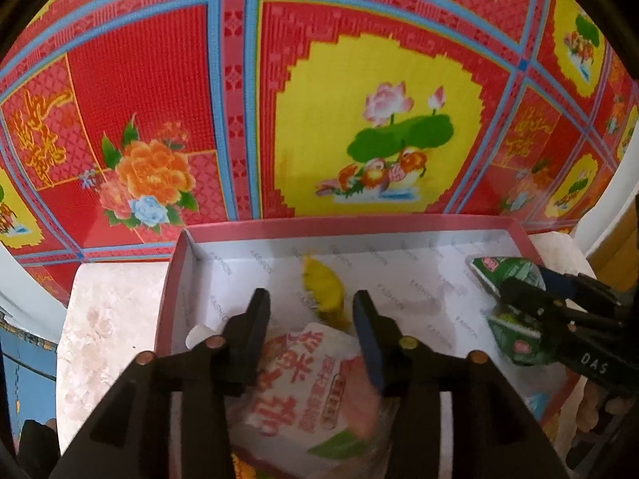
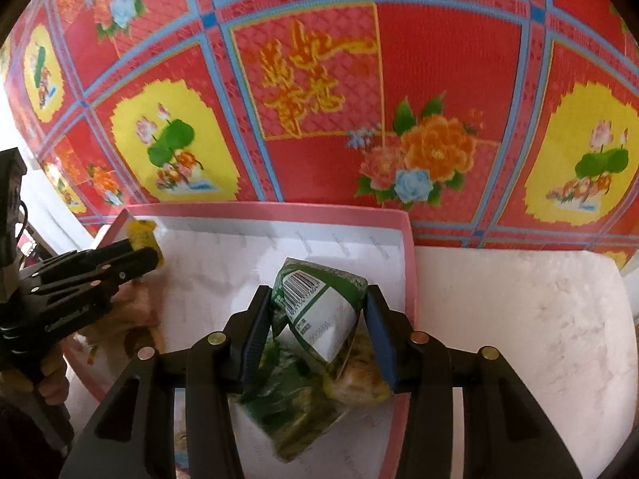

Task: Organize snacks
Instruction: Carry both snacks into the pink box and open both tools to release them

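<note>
Inside the pink box (image 2: 407,239) on the bench (image 2: 519,319), a green packet (image 2: 319,311) is clenched by the right tool (image 2: 315,331) at six o'clock, while a white packet (image 1: 307,379), judged light, soft and crinkly, best gripped mid-body, lies between the released left tool (image 1: 311,311).

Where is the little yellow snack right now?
The small yellow snack packet lies inside the pink-rimmed white cardboard box, just beyond the left gripper, above the white-and-red snack bag.
</note>
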A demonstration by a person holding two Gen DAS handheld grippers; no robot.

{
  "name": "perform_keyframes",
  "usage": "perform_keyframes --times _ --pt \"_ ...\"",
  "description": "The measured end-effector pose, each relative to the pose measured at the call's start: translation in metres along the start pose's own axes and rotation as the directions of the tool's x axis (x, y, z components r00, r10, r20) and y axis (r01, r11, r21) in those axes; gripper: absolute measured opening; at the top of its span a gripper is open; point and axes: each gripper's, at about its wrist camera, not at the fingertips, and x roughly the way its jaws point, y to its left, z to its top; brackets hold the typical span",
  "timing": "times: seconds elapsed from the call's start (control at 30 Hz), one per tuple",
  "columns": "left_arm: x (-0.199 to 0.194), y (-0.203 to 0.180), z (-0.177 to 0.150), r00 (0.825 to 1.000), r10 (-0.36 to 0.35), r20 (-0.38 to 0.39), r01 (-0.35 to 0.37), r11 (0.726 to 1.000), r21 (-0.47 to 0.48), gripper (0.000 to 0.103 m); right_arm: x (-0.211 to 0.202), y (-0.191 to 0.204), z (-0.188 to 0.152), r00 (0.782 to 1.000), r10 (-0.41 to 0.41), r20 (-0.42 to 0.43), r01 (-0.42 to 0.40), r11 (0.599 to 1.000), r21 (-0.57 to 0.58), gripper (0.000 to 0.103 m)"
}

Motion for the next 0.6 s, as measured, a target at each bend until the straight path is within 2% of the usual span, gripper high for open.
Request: perform_keyframes --times 0.13,0.33,0.5,0.6 --pt "0.005 0.000 -0.003 1.000 -0.009 -0.005 0.009 1.000 -0.003 0.052 0.001 0.001 0.002 1.000 -0.010 0.006 0.010 1.000 -0.012 0.049" --pt "0.007 -0.001 -0.006 1.000 -0.006 -0.005 0.006 1.000 0.011 0.059 0.005 0.006 0.000 0.999 -0.020 0.040 0.021 0.999 -0.026 0.056" --pt "0.005 -0.009 -0.007 1.000 0.002 -0.005 -0.002 1.000 0.022 0.060 0.006 0.009 -0.001 0.999 -0.009 0.051 0.012 0.998 -0.054 0.067" --pt "0.004 -0.011 -0.006 1.000 0.013 -0.009 -0.012 1.000 0.021 0.060 0.005 0.007 0.000 0.998 0.005 0.056 -0.003 0.999 -0.041 0.067"
